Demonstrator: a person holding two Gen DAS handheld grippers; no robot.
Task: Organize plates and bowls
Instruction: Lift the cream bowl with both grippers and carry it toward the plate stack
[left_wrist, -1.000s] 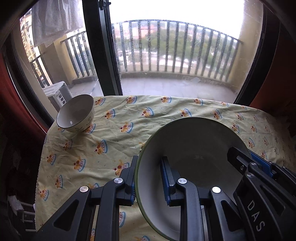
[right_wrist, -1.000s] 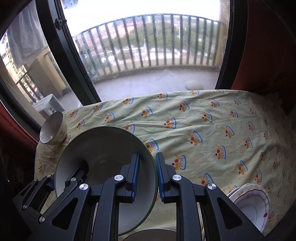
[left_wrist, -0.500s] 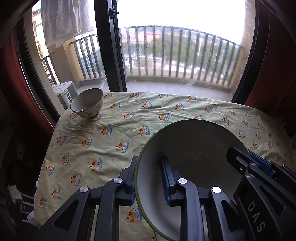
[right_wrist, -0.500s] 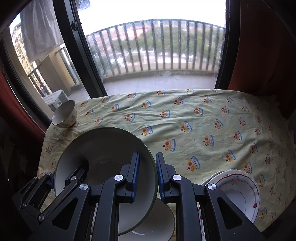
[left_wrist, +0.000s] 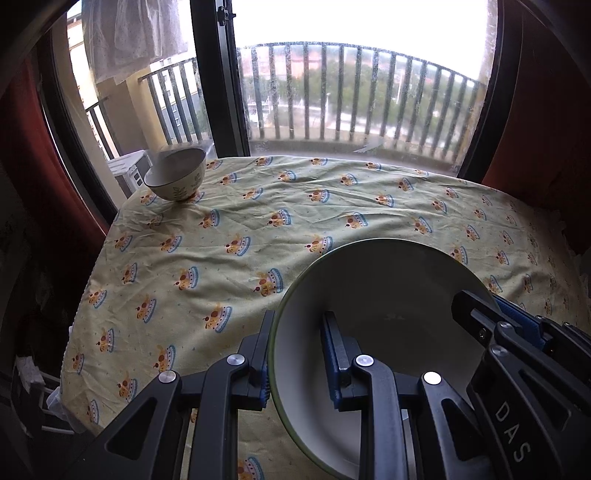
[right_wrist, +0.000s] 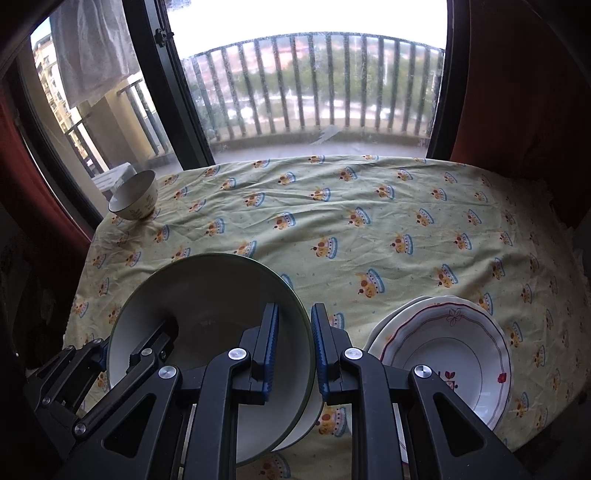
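Yellow crown-print tablecloth (right_wrist: 369, 236) covers the table before a balcony window. Far left, near the cloth's back corner, sits a small bowl (right_wrist: 133, 195). Next, the left gripper (left_wrist: 295, 354) pinches the left rim of a green-rimmed plate (right_wrist: 207, 314) held above the cloth; the right gripper (right_wrist: 293, 350) clamps its right rim (another white dish shows underneath). Furthest right lie stacked red-trimmed plates (right_wrist: 461, 350).

Both cameras sit on the tongs, looking down across the surface (left_wrist: 332, 206) toward the window (right_wrist: 314, 85); both see the same big bowl (left_wrist: 388, 295).
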